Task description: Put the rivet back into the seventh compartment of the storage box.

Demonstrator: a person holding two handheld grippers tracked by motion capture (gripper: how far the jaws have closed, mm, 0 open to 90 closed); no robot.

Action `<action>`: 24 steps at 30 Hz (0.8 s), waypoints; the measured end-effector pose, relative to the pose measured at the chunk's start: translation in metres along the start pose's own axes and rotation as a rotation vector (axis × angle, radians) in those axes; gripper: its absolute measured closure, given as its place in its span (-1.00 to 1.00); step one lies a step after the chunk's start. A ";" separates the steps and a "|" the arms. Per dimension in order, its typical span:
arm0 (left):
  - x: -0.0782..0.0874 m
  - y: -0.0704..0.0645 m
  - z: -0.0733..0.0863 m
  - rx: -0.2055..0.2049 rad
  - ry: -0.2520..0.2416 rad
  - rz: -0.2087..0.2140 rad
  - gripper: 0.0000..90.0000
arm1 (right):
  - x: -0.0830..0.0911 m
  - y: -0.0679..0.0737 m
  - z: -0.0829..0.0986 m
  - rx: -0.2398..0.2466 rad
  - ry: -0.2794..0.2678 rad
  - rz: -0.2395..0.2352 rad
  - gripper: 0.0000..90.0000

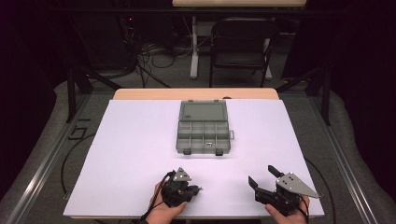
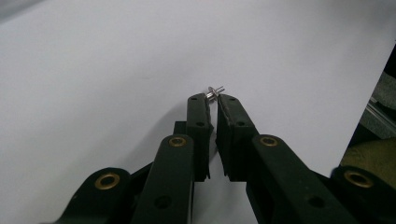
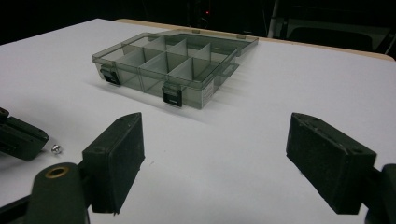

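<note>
Metal, small and pin-shaped: the silver part (image 2: 214,92) sits pinched at the very tips of the left gripper (image 2: 212,97) (low over the white surface (image 1: 140,140)). Such marginal purchase risks slippage before the grey compartment box (image 1: 204,131). Right gripper (image 3: 215,154) fingers stand wide open, empty.

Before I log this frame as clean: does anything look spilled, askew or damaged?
Nothing stands out. The compartment box sits flat and square on the white table, lid open, no visible damage. The left gripper pinches a small metal part at its very tips, a shallow hold. The right gripper is open.
</note>
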State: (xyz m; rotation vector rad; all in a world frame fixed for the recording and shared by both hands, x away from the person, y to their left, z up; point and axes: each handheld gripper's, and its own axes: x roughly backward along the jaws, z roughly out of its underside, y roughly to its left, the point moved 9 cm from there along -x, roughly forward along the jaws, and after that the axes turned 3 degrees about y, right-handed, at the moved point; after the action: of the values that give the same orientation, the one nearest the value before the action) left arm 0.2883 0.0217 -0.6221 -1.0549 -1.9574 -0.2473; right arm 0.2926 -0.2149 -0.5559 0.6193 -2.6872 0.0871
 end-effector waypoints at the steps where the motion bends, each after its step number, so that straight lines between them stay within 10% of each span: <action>1: 0.000 0.000 0.000 -0.006 0.007 -0.003 0.84 | 0.000 0.000 0.000 0.000 0.000 0.000 -0.58; 11: 0.002 -0.003 -0.016 -0.032 -0.033 -0.010 0.52 | 0.000 0.000 0.000 0.002 0.002 -0.002 -0.58; 24: -0.012 -0.001 -0.017 -0.069 0.006 -0.023 0.59 | 0.000 0.000 0.000 0.000 0.000 -0.005 -0.58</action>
State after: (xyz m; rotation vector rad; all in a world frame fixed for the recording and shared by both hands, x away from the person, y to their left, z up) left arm 0.3004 0.0051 -0.6210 -1.0754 -1.9681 -0.3324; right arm 0.2928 -0.2150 -0.5560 0.6254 -2.6857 0.0854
